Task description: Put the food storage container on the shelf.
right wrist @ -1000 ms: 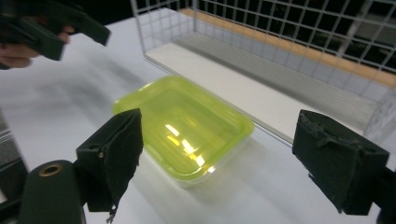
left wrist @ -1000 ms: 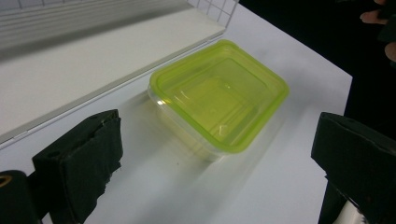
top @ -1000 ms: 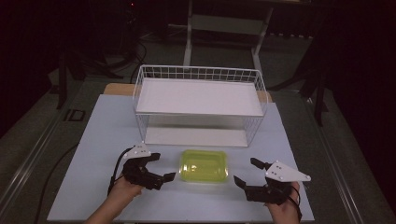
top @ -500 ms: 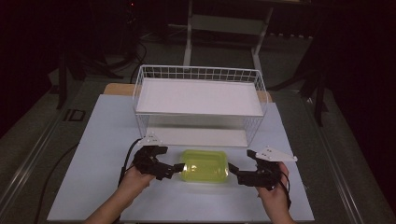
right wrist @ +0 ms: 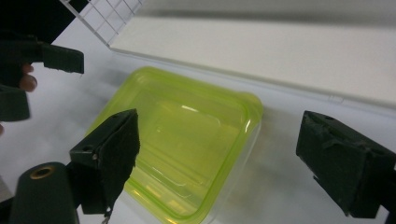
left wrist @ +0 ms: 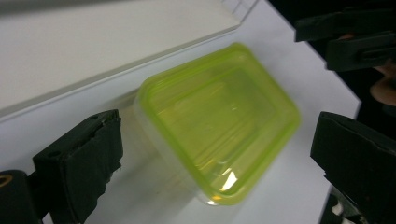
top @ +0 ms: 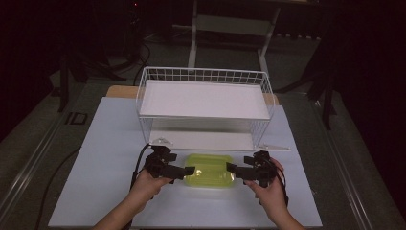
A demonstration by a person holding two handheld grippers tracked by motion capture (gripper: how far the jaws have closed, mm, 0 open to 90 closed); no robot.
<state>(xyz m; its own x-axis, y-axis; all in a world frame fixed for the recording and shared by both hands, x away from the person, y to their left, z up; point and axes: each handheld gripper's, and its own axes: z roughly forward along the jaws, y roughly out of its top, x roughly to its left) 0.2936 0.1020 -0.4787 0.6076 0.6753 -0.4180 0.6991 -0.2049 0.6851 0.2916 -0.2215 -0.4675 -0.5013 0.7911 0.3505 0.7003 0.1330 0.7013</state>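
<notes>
Both grippers have closed in on the translucent yellow-green rectangular plastic container point(top: 209, 170) since the earlier frames: a second ago each hung well out to its own side of the box, and half a second ago they were only just arriving at its ends. Now the left gripper point(top: 184, 171) has its tips at the container's left end and the right gripper point(top: 233, 168) at its right end, while the container itself has not shifted.

That container lies flat on the white table sheet point(top: 110, 143), just in front of the white wire rack with a flat white shelf point(top: 205, 98), its long axis running left to right, parallel to the rack's front edge. So it sits directly between the two grippers, each pointing inward along that axis, and neither hand looks nearer than the other.

From the left gripper view, the container point(left wrist: 219, 119) lies ahead in the wide gap between the black padded jaws, which stand spread apart with nothing clamped; the other gripper's jaws show beyond it. The right gripper view gives the same picture, with the container point(right wrist: 182, 140) between parted jaws and untouched by them. Any lift would probably depend on each pair of jaws straddling a short end wall before squeezing.
</notes>
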